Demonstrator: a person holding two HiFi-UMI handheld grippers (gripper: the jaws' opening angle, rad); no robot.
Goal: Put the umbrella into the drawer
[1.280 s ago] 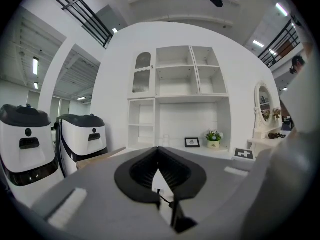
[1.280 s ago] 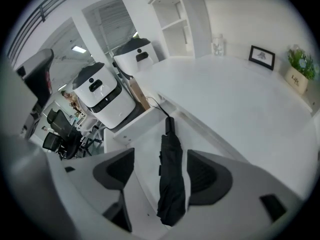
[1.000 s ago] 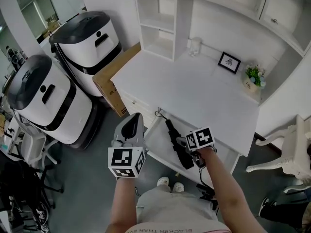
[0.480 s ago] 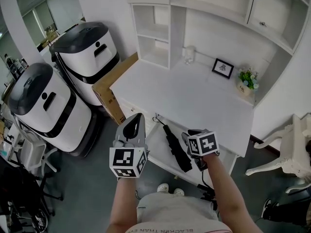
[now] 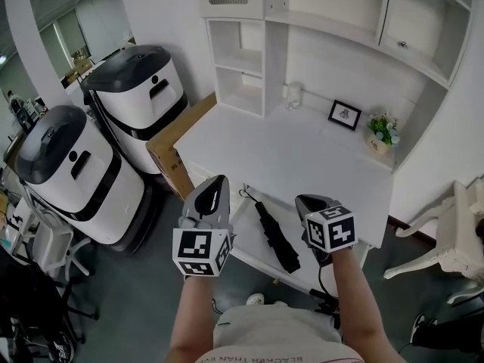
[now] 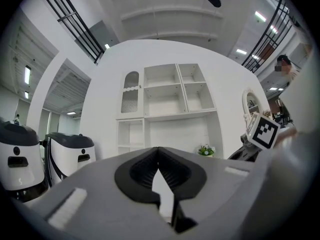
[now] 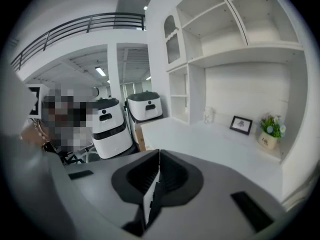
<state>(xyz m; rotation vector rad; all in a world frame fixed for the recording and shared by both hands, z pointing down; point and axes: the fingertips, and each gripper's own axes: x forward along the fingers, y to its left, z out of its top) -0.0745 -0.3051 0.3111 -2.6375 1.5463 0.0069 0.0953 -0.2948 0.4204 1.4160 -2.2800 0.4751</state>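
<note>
A folded black umbrella (image 5: pixel 275 237) lies loose in the open white drawer (image 5: pixel 243 219) under the desk front, as the head view shows. My right gripper (image 5: pixel 306 201) hovers above the drawer, to the right of the umbrella and clear of it. Its jaws are shut with nothing between them (image 7: pixel 159 154). My left gripper (image 5: pixel 218 181) is held over the drawer's left end, pointing level towards the shelves, and is also shut and empty (image 6: pixel 158 151). Neither gripper view shows the umbrella.
The white desk top (image 5: pixel 302 153) carries a picture frame (image 5: pixel 344 114), a potted plant (image 5: pixel 382 131) and a glass jar (image 5: pixel 293 93). Left of the desk stand a cardboard box (image 5: pixel 175 138) and two white-and-black machines (image 5: pixel 57 165) (image 5: pixel 140 82). A white chair (image 5: pixel 454 240) is at the right.
The right gripper has let go of the umbrella, risen away from the drawer and closed its jaws. The umbrella stays in the drawer. The left gripper has risen a little.
</note>
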